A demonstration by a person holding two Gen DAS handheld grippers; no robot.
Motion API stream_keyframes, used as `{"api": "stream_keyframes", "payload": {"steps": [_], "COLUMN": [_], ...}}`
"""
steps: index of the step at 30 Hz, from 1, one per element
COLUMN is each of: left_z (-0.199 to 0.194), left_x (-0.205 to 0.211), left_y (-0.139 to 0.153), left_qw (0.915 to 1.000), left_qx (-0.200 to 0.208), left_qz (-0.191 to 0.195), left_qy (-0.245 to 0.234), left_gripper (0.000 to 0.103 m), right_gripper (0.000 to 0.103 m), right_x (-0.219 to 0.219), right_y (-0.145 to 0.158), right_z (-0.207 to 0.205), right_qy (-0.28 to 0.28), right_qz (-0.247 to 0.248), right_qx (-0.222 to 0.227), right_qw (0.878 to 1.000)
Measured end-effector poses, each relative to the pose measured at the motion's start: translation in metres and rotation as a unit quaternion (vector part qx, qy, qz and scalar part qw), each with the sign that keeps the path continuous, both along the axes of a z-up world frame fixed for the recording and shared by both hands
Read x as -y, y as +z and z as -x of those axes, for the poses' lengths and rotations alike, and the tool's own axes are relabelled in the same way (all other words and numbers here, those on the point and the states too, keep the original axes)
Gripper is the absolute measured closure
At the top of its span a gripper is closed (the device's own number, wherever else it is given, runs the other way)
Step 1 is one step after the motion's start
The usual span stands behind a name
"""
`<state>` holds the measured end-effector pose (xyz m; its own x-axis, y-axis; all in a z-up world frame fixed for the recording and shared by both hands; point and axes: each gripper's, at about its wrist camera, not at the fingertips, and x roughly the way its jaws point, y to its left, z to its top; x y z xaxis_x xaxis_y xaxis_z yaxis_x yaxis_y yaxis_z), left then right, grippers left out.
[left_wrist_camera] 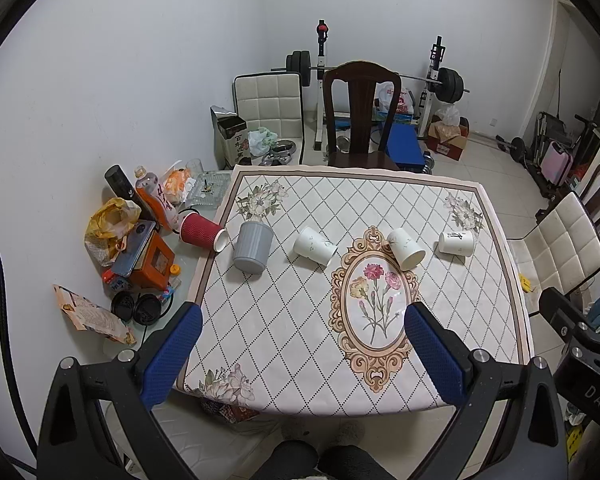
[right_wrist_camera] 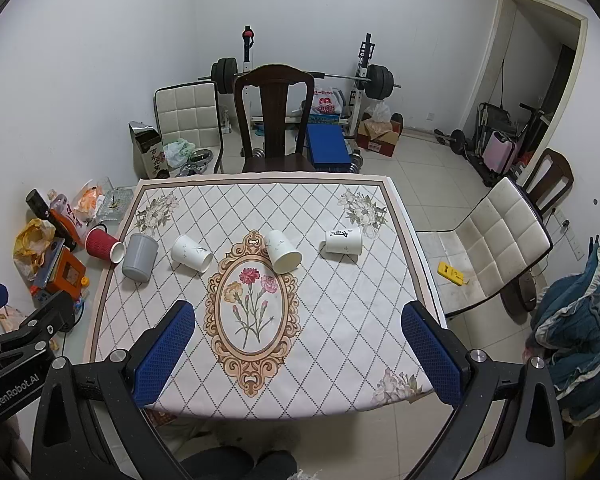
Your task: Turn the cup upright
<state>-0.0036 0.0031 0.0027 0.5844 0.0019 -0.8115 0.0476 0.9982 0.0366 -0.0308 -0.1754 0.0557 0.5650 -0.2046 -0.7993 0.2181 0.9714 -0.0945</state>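
Five cups are lying tipped in a row across the table (right_wrist_camera: 396, 280), beyond the flower medallion (right_wrist_camera: 252, 308). Both grippers are hovering wide apart and empty near its front edge; the right gripper (right_wrist_camera: 298, 350) is sitting nearer the rightmost white cup (right_wrist_camera: 343, 241), whose long axis is running sideways, while the left gripper (left_wrist_camera: 304, 350) is facing the gray cup (left_wrist_camera: 252, 246).
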Motion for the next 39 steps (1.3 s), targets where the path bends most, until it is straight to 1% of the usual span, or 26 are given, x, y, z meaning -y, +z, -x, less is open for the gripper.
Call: {"api": "stream_keyframes", "payload": {"steps": [3, 34, 37, 39], "left_z": [-0.003, -0.003, -0.005, -0.009], "left_x": [-0.001, -0.001, 0.009, 0.011], "left_y": [0.004, 0.007, 0.013, 0.012], "left_qw": [1.0, 1.0, 1.0, 0.9999], "left_qx": [0.0, 0.001, -0.002, -0.006], "left_qz": [0.0, 0.001, -0.002, -0.007], "left_qy": [0.0, 0.001, 0.006, 0.015], "left_gripper": [0.0, 0.0, 0.0, 0.0], "right_gripper": [0.0, 0.0, 0.0, 0.0], "right_x": [0.001, 0.001, 0.002, 0.002], "right_y": [0.001, 0.001, 0.001, 0.0], "right_z": [0.0, 0.001, 0.0, -0.002], "right_qy": [-0.001, 0.0, 0.002, 0.001], "right_qz": [-0.001, -0.002, -0.004, -0.006], "right_qx": [0.0, 0.0, -0.002, -0.005], "right_qw": [1.0, 1.0, 1.0, 1.0]}}
